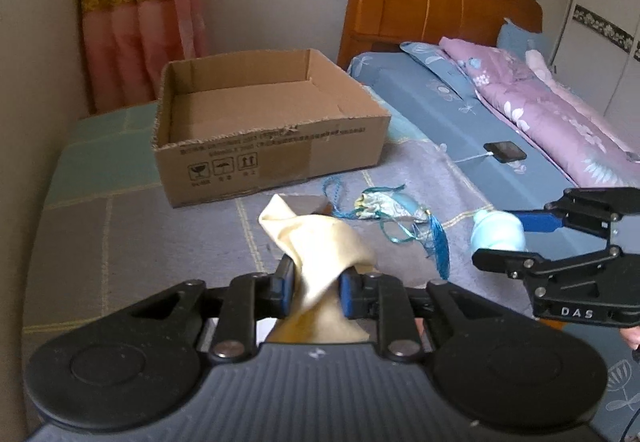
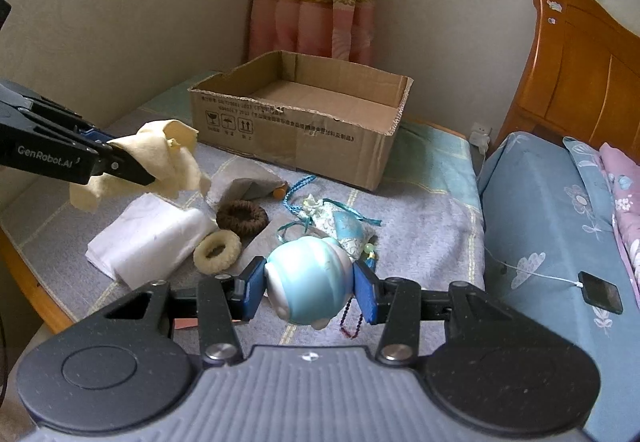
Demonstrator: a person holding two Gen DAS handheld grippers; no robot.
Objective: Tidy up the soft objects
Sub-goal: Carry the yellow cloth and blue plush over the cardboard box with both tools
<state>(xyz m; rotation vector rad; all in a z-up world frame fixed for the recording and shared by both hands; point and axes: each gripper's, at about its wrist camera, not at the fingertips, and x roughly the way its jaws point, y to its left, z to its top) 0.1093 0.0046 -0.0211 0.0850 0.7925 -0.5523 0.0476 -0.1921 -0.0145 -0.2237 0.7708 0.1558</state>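
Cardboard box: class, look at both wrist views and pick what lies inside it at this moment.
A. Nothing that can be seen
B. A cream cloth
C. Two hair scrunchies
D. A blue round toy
A: the box shows only its bare floor, while the cloth is pinched in the left gripper, the toy sits in the right gripper, and the scrunchies lie on the bed.

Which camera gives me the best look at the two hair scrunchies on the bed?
The right wrist view: the brown scrunchie and the cream scrunchie lie in plain sight beside the folded white cloth. In the left wrist view neither shows; the left tool and its yellow cloth fill that area.
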